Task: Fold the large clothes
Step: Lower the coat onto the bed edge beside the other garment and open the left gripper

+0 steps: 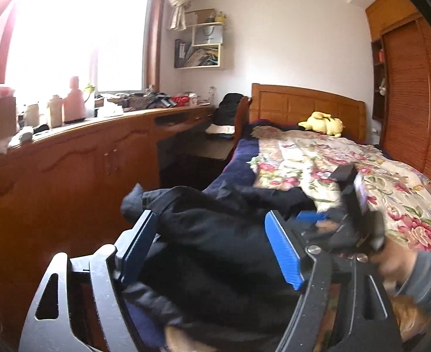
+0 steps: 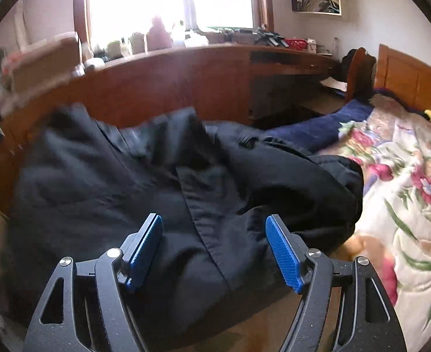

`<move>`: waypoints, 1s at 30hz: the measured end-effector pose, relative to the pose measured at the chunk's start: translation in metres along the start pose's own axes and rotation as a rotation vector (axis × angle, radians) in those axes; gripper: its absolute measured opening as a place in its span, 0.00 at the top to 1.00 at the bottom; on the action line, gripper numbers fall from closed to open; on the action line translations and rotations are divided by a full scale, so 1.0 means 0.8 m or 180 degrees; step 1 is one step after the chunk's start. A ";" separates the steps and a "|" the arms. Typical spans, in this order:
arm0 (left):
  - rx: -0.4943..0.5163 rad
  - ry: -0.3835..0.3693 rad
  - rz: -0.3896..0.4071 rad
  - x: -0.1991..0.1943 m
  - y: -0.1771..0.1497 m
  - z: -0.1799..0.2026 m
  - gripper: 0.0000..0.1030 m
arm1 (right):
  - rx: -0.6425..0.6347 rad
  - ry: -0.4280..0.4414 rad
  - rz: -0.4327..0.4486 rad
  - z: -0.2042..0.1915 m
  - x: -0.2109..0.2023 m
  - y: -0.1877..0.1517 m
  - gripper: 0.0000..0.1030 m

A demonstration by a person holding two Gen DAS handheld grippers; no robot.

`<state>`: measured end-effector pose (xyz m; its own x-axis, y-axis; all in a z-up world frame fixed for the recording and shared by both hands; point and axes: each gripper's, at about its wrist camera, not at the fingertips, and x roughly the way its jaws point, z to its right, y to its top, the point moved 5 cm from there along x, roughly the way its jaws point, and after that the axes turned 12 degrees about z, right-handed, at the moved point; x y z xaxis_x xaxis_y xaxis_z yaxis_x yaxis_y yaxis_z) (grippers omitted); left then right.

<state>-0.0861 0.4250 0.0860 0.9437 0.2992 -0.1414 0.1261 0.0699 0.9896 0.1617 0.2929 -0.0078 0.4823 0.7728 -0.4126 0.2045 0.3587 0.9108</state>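
Black garment [image 2: 162, 182]: a large dark piece, bunched and creased, lying at the near end of the bed [image 1: 244, 158] on the floral bedspread [image 2: 406, 193].

1. Right gripper [image 2: 214, 248]: blue pads spread wide, nothing clamped. A stitched seam edge of the garment runs between the pads, below them; contact with the cloth cannot be confirmed.
2. Left gripper [image 1: 212, 249]: blue pads likewise spread wide, nothing gripped. Dark folds fill the gap between the pads. In the left wrist view, the right gripper appears just beyond the right-hand pad, blurred.
3. Surroundings: a wooden cabinet [image 1: 68, 158] runs along the window wall beside the bed; a yellow plush toy [image 1: 322, 123] rests near the headboard [image 1: 303, 102], well apart from the work area.

Step in hand, by judgement: an early stage, positioning for a grasp; the garment shows no flat fold.

Next move calls for: selecting two separate edge points, such as the visible seam, closing each gripper on them, then lifting and spreading the cloth flat over the bedspread.
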 end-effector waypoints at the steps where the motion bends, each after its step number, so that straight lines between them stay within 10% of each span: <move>1: -0.0010 -0.0023 -0.0001 0.001 0.002 0.002 0.23 | 0.0005 -0.0008 -0.0037 0.002 0.004 -0.010 0.26; 14: 0.0138 -0.0102 -0.0070 -0.017 -0.001 0.067 0.21 | 0.0236 -0.0099 0.0274 -0.011 -0.101 -0.007 0.26; 30: 0.0331 -0.0527 -0.0154 -0.015 -0.025 0.232 0.19 | 0.0282 -0.0988 0.0484 0.052 -0.339 -0.091 0.18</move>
<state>-0.0429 0.2434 0.0729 0.9721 0.1367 -0.1906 0.1952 -0.0207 0.9806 0.0514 0.0356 0.0382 0.7459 0.6130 -0.2603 0.1769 0.1944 0.9648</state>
